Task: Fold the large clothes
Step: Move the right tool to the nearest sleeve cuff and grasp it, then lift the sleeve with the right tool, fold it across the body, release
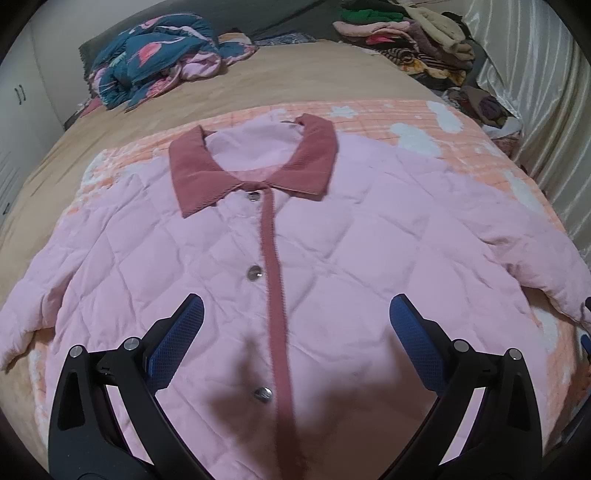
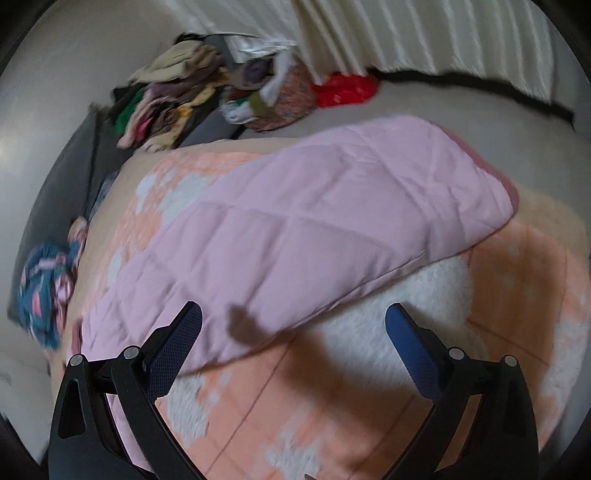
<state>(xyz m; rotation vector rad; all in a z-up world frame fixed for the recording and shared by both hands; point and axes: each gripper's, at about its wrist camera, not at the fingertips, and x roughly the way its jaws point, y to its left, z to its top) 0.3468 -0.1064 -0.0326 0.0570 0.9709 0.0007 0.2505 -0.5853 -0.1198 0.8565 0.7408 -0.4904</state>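
Note:
A pink quilted jacket (image 1: 332, 251) with a dark pink collar (image 1: 207, 173) and silver buttons lies spread flat, front up, on an orange and white blanket (image 1: 461, 147) on the bed. My left gripper (image 1: 295, 314) is open and empty, hovering above the jacket's lower front. In the right wrist view one sleeve of the jacket (image 2: 314, 214) stretches out over the blanket (image 2: 517, 295). My right gripper (image 2: 293, 321) is open and empty above the sleeve's near edge.
A crumpled blue and pink quilt (image 1: 159, 55) lies at the far left of the bed. A pile of mixed clothes (image 1: 413, 33) sits at the far right beside a white curtain (image 1: 535, 92). A red bag (image 2: 347, 88) lies near the curtain.

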